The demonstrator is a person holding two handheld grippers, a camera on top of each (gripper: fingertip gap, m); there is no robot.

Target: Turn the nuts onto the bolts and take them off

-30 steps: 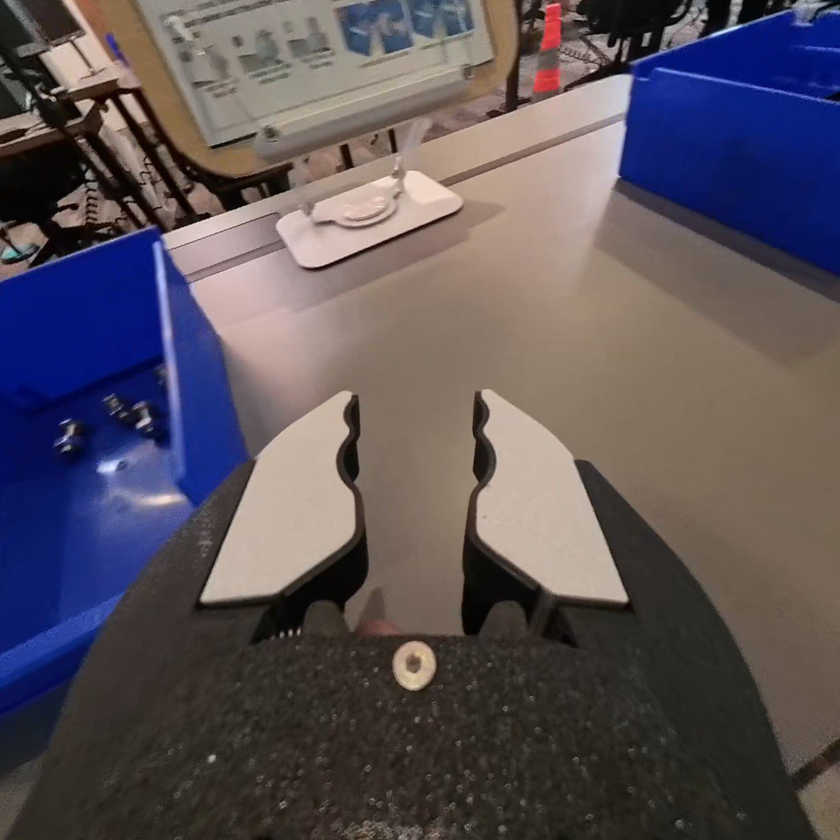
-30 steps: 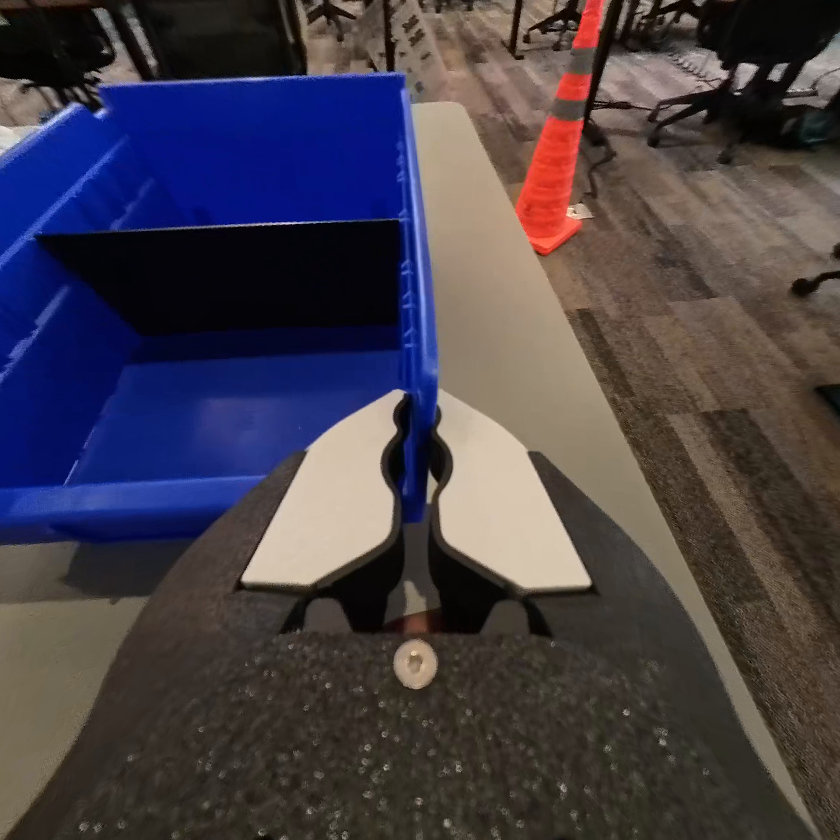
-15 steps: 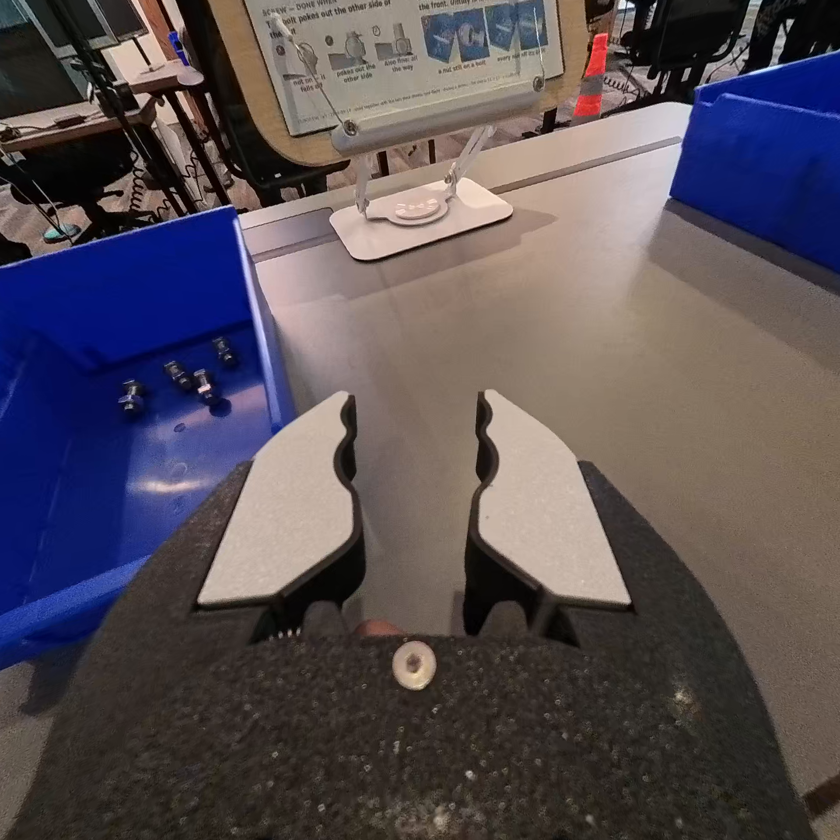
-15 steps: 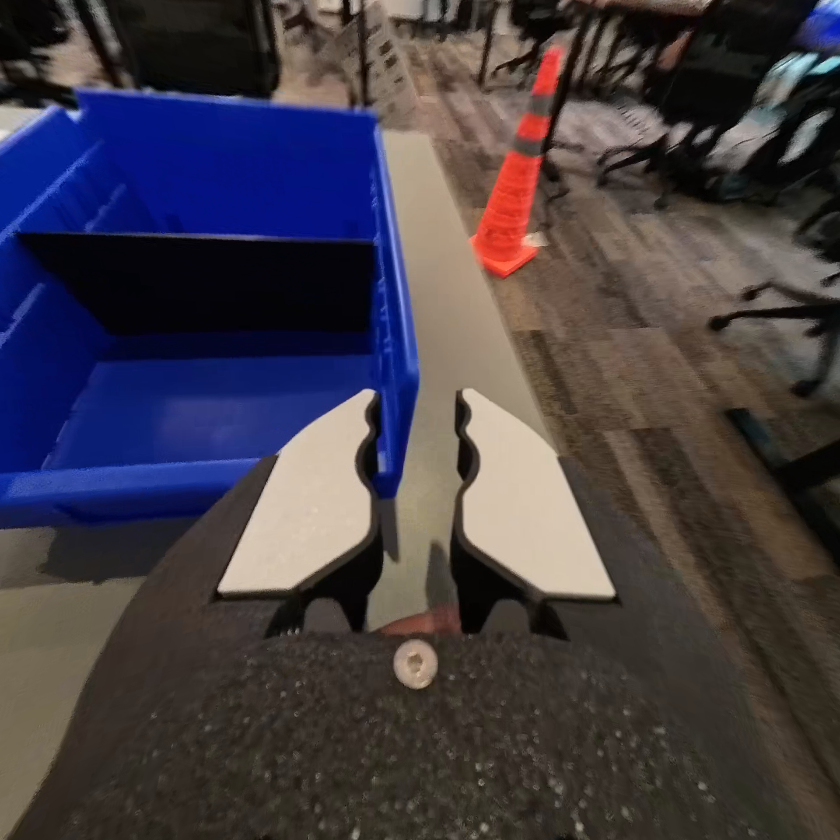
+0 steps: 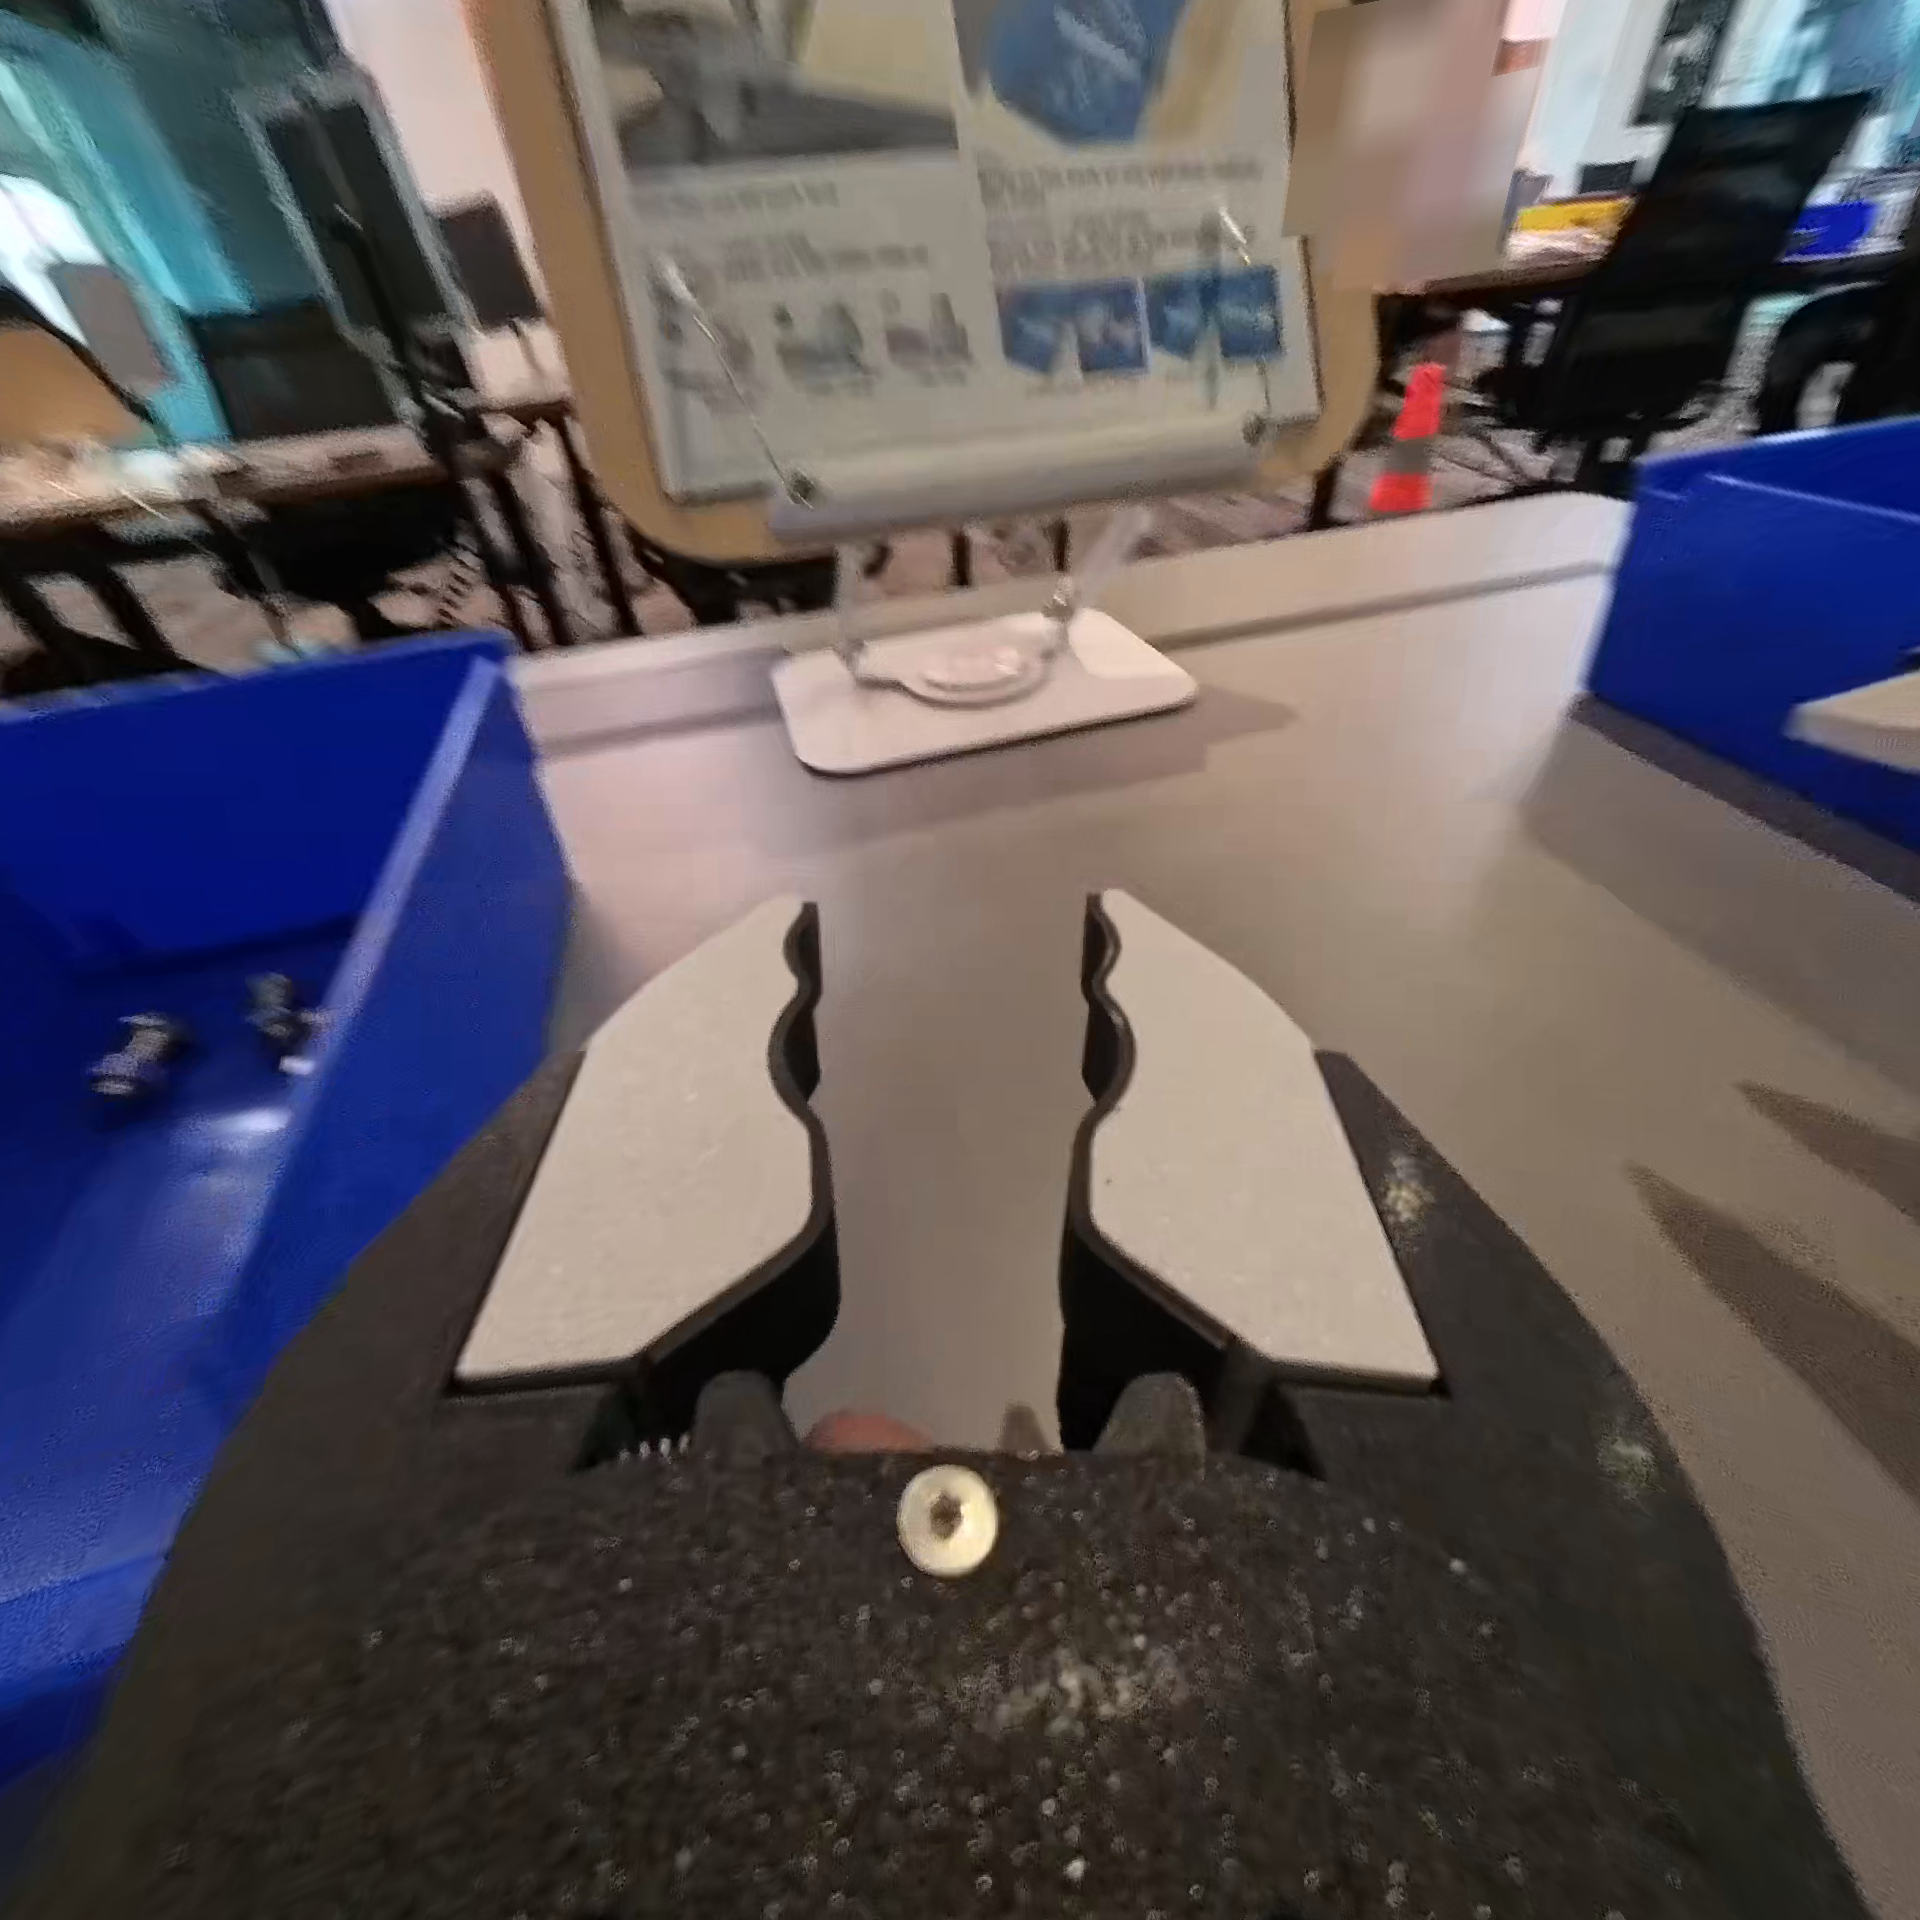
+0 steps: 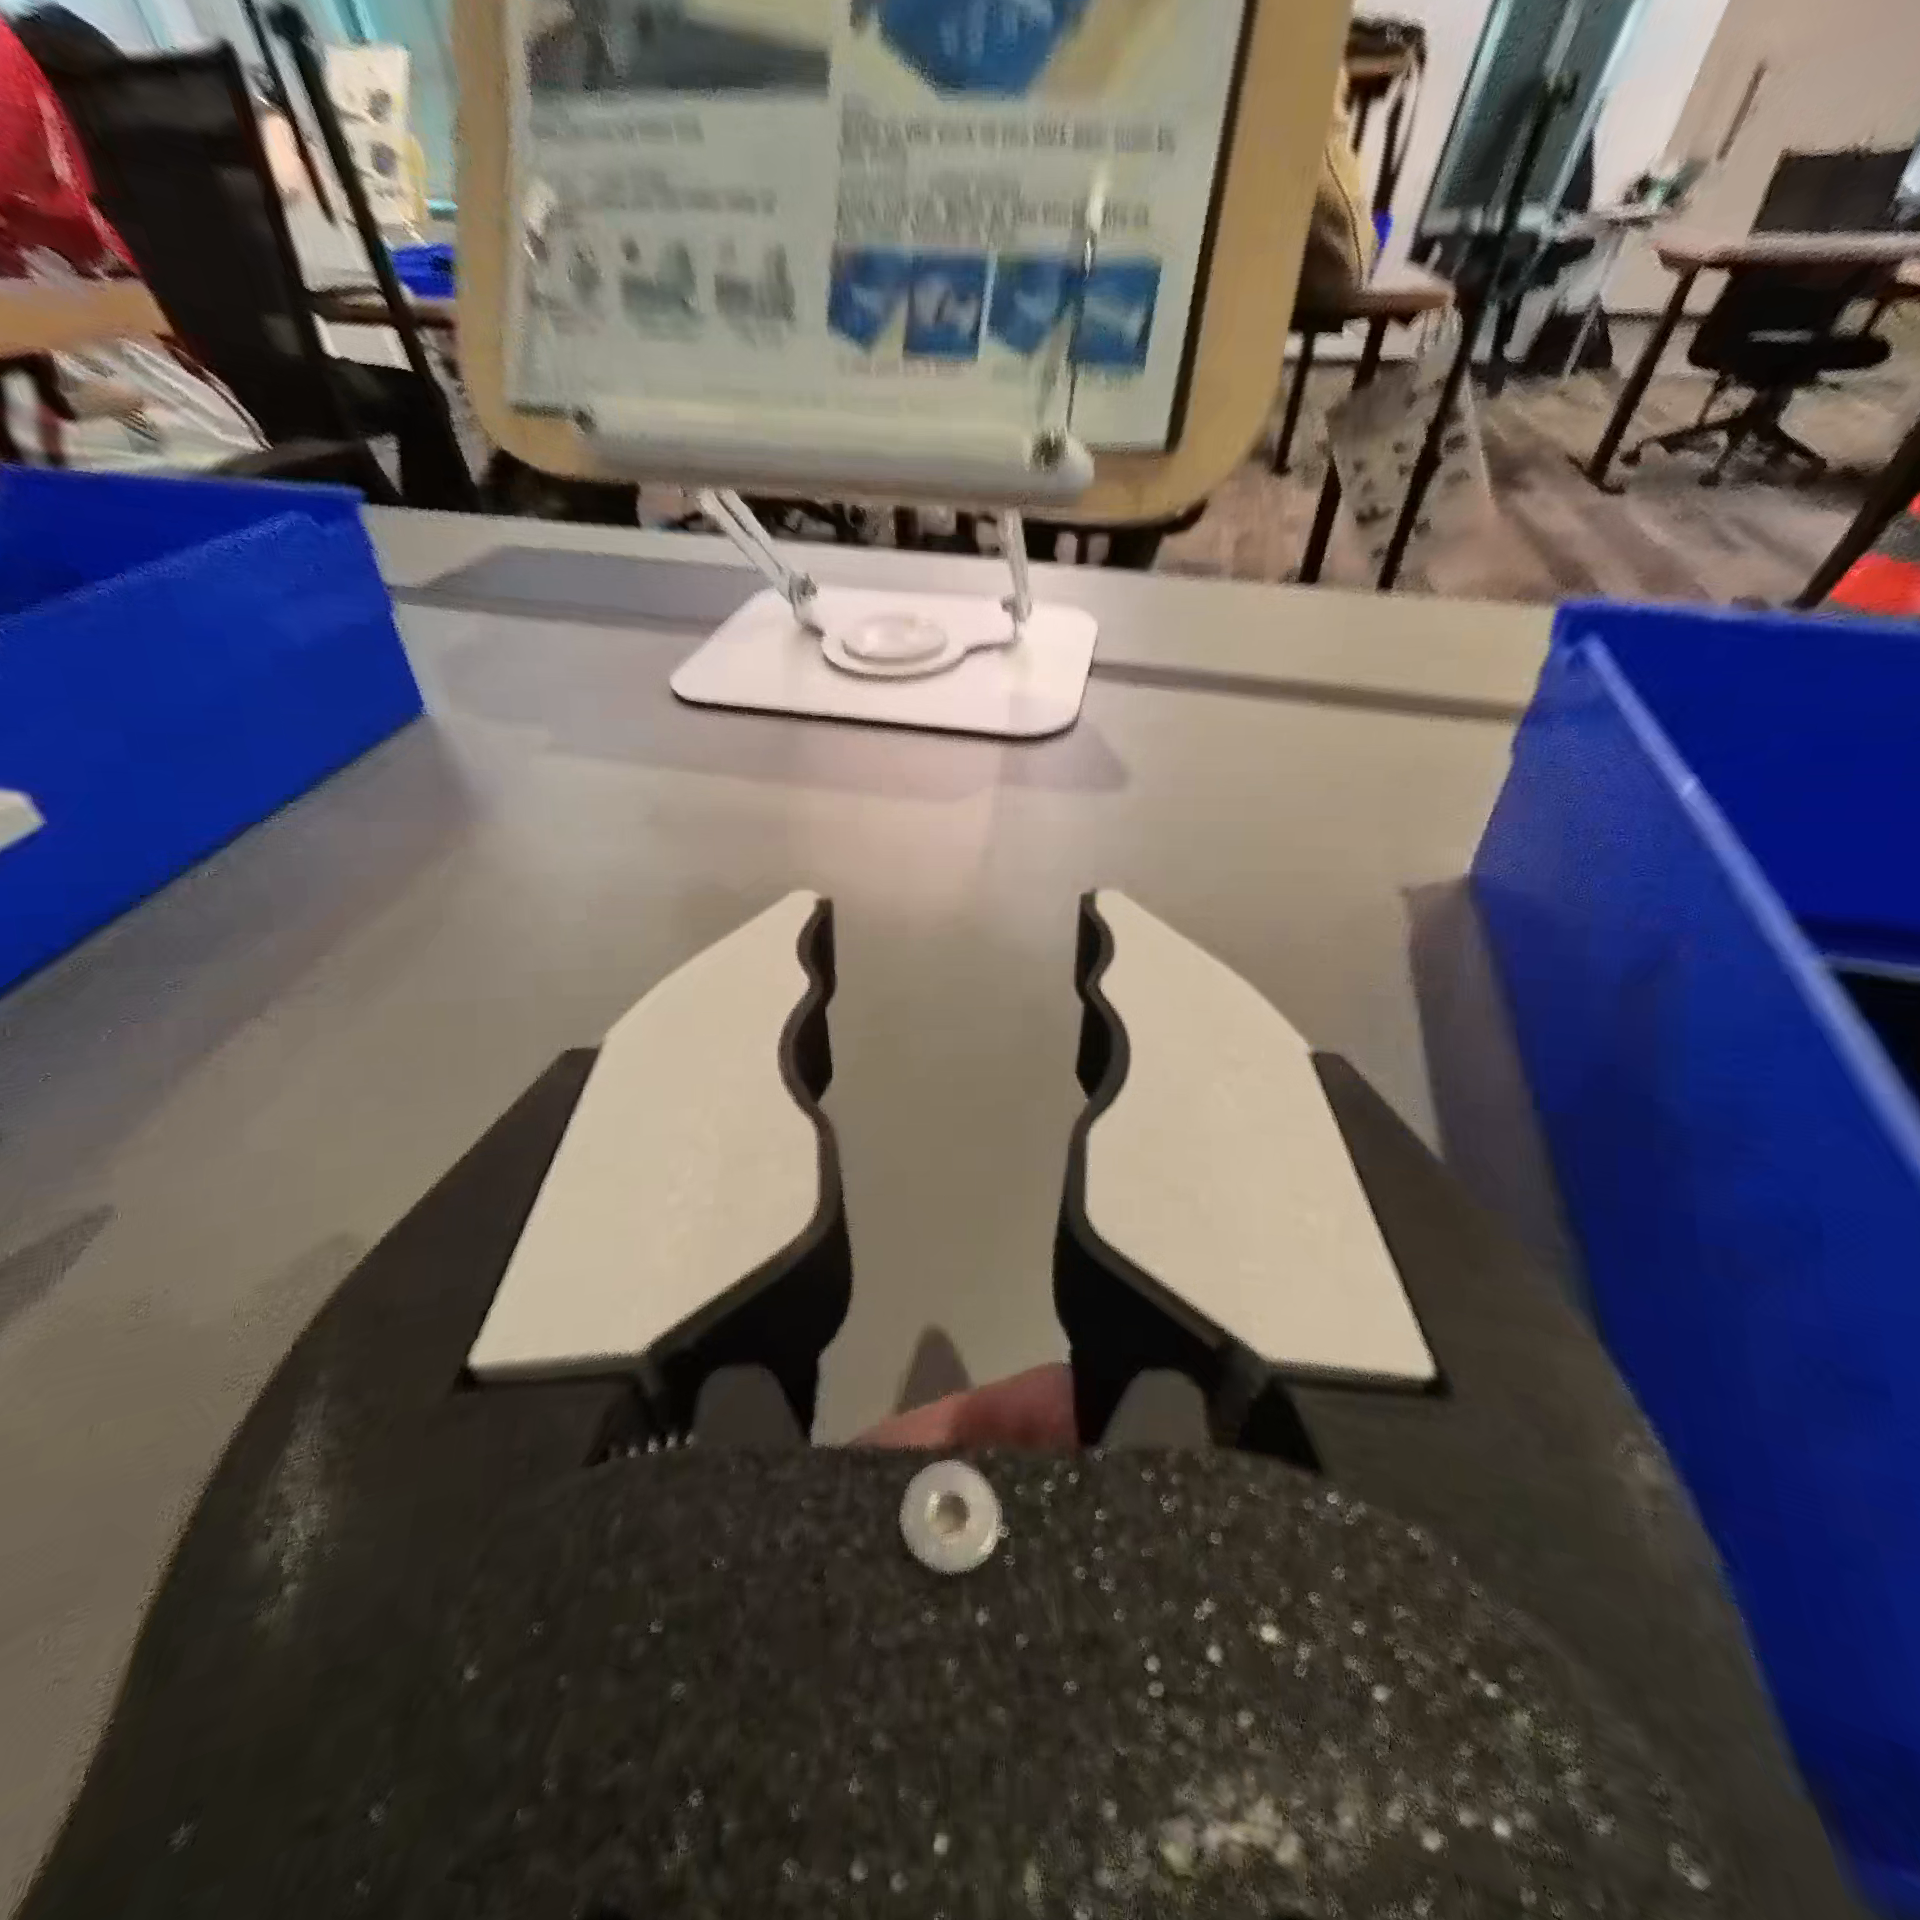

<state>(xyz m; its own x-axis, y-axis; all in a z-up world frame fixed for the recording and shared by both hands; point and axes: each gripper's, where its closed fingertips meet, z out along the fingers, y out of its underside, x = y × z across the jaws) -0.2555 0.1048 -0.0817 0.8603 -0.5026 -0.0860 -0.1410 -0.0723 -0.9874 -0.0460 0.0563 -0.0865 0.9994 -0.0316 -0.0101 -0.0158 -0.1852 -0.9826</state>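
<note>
Grey desk [image 5: 1299,935]; left gripper [image 5: 948,914] and right gripper [image 6: 954,914] both agape, empty; step: fetching; next, reach bolts [image 5: 197,1039] in left-edge blue bin [image 5: 436,935].

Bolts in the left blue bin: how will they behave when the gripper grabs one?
The bolts look small, metal and rigid, lying on their sides, so they will probably roll or skid on the glossy floor of the left blue bin. Blur hides finer detail.

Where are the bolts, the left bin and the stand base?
bolts [image 5: 140,1049]: left wrist view, on the nearer of the blurred metal pieces on the bin floor.
left bin [image 5: 457,914]: left wrist view, on its right wall.
stand base [image 6: 1029,681]: right wrist view, on the white plate's right part.
</note>
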